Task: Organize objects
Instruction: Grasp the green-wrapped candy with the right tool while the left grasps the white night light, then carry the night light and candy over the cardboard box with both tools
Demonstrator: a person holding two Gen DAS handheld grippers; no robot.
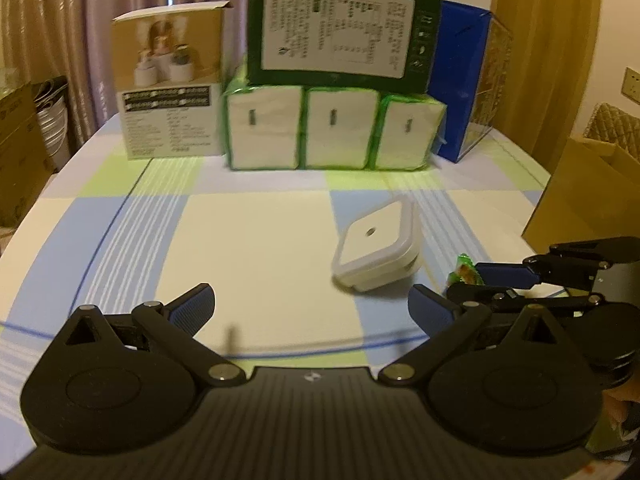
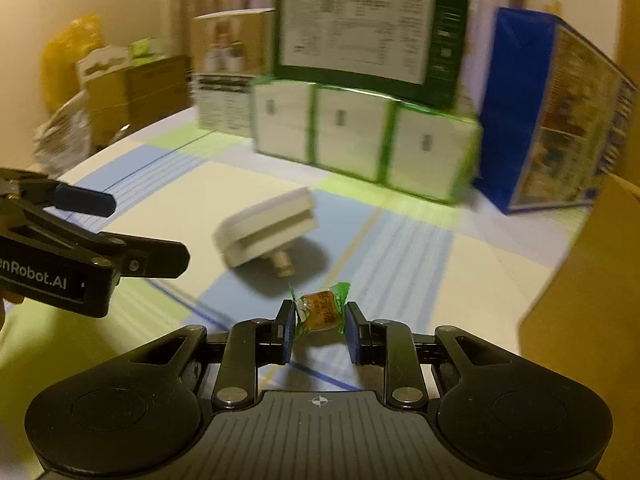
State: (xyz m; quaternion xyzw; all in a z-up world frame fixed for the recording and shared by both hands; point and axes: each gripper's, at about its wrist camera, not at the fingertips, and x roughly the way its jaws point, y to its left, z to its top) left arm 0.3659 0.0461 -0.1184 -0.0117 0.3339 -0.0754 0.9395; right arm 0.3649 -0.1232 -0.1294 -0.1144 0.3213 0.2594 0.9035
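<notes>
A wrapped candy [image 2: 320, 312] sits pinched between the right gripper [image 2: 319, 330] pads just above the checked tablecloth [image 1: 248, 240], apparently for sorting, while the left gripper [image 1: 310, 304] hangs wide and empty beside the tilted white plug adapter [image 1: 376, 248]

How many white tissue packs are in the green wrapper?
3 show, side by side under the dark green box: left tissue pack, middle tissue pack, right tissue pack. More could hide behind.

blurred: white case [image 2: 267, 229] | cut off: cardboard box [image 1: 588, 196] | unreadable: green box label [image 1: 338, 32]
</notes>
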